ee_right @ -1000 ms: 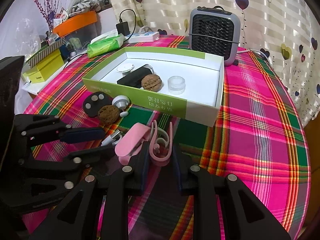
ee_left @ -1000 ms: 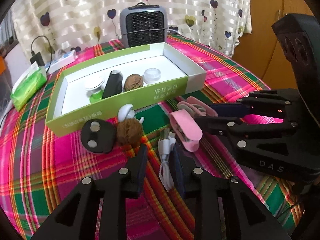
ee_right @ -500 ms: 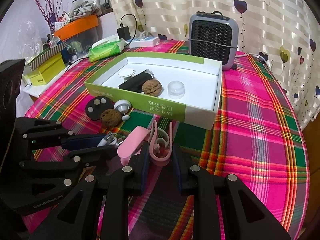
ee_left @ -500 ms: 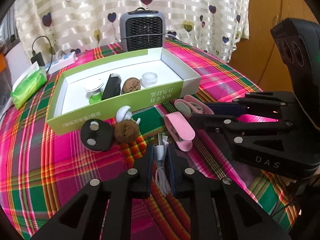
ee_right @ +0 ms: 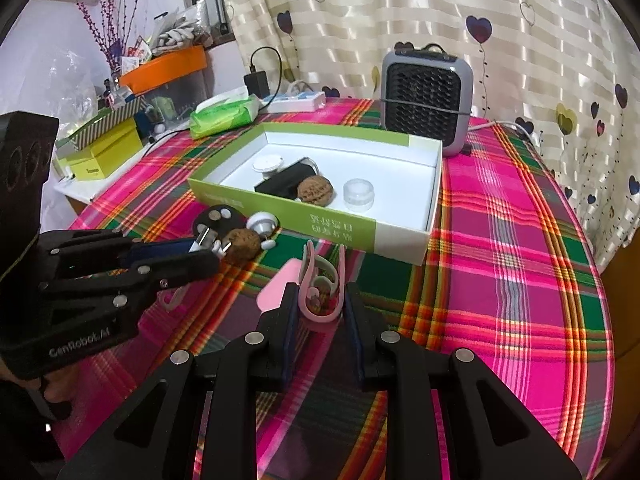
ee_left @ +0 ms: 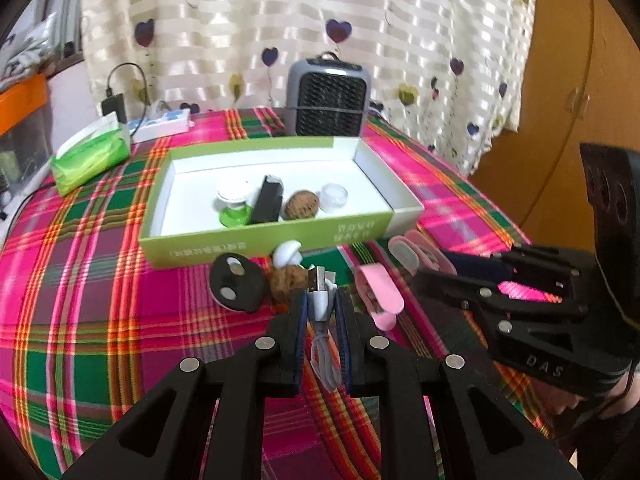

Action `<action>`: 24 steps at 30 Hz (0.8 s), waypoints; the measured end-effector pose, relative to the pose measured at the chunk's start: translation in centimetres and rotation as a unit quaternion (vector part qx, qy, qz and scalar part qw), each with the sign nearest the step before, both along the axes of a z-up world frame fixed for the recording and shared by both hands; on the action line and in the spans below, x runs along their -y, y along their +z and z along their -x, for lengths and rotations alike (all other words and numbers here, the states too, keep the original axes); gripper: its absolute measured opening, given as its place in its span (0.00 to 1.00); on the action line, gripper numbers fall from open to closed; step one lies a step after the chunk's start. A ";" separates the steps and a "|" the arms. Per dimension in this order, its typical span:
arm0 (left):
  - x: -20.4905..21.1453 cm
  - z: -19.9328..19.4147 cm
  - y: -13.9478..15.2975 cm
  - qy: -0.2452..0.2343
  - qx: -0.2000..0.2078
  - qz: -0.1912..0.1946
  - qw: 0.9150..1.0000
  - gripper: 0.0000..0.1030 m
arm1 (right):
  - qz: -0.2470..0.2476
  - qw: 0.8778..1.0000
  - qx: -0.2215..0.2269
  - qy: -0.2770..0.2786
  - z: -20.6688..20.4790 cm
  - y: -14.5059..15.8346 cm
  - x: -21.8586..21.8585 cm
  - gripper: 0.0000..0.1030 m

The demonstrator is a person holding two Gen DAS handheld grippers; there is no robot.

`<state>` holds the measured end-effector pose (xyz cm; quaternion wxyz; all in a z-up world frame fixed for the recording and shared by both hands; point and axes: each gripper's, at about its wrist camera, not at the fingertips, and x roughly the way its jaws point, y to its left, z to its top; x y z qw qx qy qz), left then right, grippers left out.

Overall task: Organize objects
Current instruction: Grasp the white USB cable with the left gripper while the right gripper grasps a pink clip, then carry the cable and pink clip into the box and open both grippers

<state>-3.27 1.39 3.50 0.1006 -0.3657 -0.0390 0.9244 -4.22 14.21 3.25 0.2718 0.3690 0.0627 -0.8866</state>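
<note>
Both grippers held low, side by side

The left gripper [ee_left: 321,312] was closed on a white cable [ee_left: 320,304]; the right gripper [ee_right: 322,304] was clamped on a pink clip [ee_right: 322,292], fingers [ee_right: 290,312] pointed forward.

The counter [ee_left: 100,320] wears a plaid cloth of hot pink, green, orange and yellow. The box [ee_left: 276,242] is lime green outside, white inside. In it lie a brown walnut [ee_left: 301,205], a black case [ee_left: 267,200], a clear jar [ee_left: 334,197] and a white-capped green piece [ee_left: 234,204]. The USB cable [ee_left: 320,312] is pale grey-white with a silver plug, between dark blue pads of the black left tool [ee_left: 320,304]. The ear-hook headset [ee_right: 322,284] is pale pink, within the black right tool [ee_right: 322,304]. The heater [ee_right: 426,100] is grey with a black grille. The curtain [ee_right: 440,8] shows cream stripes with purple and yellow hearts.
</note>
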 end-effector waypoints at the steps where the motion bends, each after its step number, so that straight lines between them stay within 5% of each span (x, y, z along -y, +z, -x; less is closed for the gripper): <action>1: 0.0 -0.1 0.1 0.002 -0.002 -0.002 1.000 0.12 | 0.001 1.000 -0.002 0.001 -0.1 0.2 0.1 0.23; 24: 0.0 0.4 2.8 0.017 -0.034 0.002 0.999 0.12 | 0.000 0.999 -0.042 0.018 0.2 2.9 1.2 0.23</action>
